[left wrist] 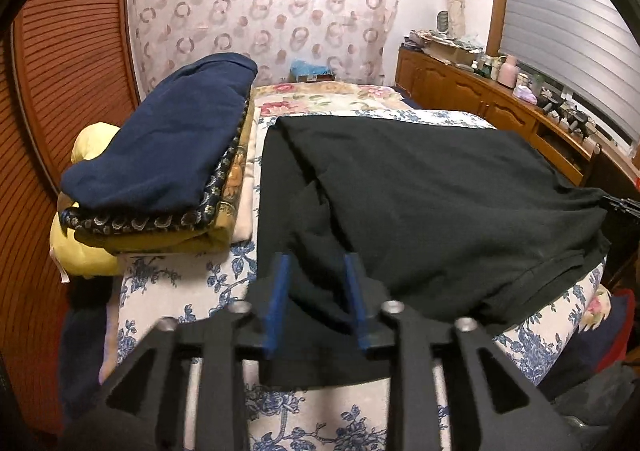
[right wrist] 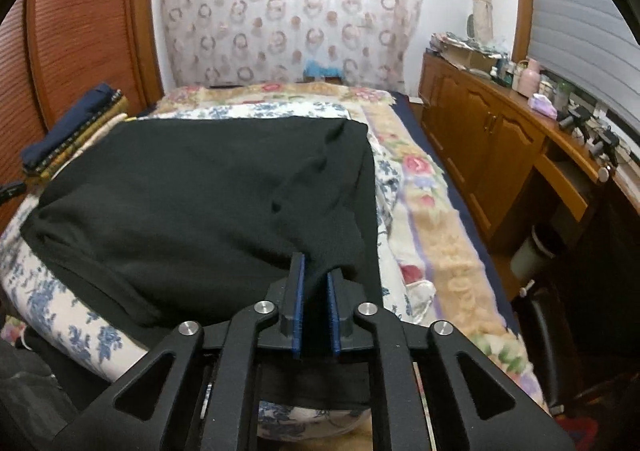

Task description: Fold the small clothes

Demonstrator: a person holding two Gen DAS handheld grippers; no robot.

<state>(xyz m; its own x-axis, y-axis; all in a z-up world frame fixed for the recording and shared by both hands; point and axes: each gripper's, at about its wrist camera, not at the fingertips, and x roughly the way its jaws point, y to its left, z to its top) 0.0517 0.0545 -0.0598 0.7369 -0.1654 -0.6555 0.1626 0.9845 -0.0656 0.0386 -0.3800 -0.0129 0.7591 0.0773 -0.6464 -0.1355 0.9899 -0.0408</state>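
A black garment (left wrist: pixel 440 191) (right wrist: pixel 180 191) lies spread flat on the bed's blue-flowered cover (left wrist: pixel 180 283) (right wrist: pixel 52 291). My left gripper (left wrist: pixel 317 257) is at the garment's near left corner. Its blue pads (left wrist: pixel 280 291) stand well apart, with loose black cloth lying between them. My right gripper (right wrist: pixel 316 265) is at the near right corner. Its blue pads (right wrist: pixel 298 291) stand a narrow gap apart, and a ridge of the black cloth runs in between them. The near hem hangs over the bed's edge under both grippers.
A stack of folded clothes with a navy piece (left wrist: pixel 168 139) (right wrist: pixel 80 111) on top sits at the bed's left side. A louvred wooden door (left wrist: pixel 60 71) stands to the left. A cluttered wooden cabinet (left wrist: pixel 480 95) (right wrist: pixel 480 131) runs along the right.
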